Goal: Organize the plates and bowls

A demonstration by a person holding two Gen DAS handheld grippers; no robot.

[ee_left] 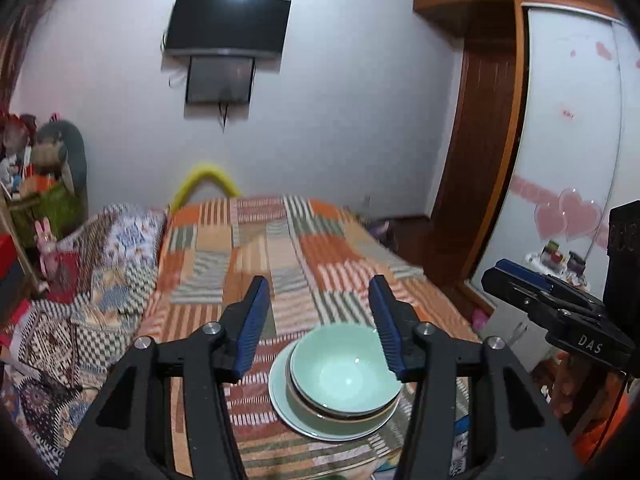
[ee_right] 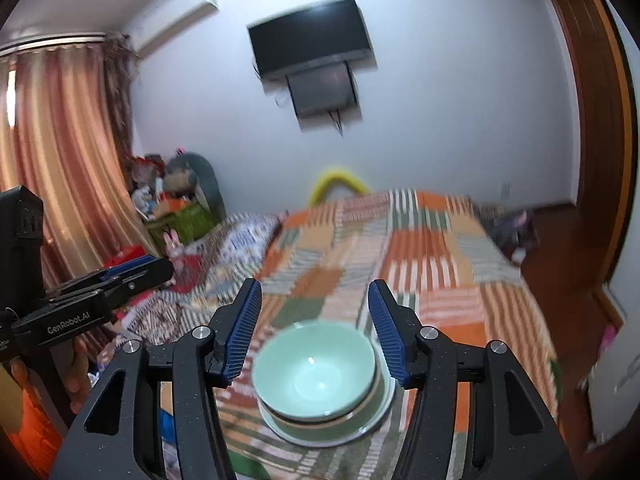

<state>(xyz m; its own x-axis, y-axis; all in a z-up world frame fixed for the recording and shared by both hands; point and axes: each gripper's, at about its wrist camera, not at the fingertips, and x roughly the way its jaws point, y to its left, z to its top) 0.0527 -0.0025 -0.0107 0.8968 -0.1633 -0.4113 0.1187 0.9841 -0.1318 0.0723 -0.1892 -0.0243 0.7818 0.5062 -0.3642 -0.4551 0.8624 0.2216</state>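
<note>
**One stack, two spread grippers**

Your left gripper (ee_left: 320, 324) hangs above the bed with its jaws spread wide, gripping nothing. Your right gripper (ee_right: 314, 328) does the same, jaws apart and empty. Between them on the patchwork bedspread (ee_left: 256, 248) sits a single stack: one pale green plate (ee_left: 286, 408) at the bottom and two nested bowls on it, a green-walled lower bowl (ee_left: 340, 420) and a light green top bowl (ee_left: 344, 368). The stack lies near the bed's closer end. On the wall beyond hang two dark screens (ee_left: 228, 24).
</note>
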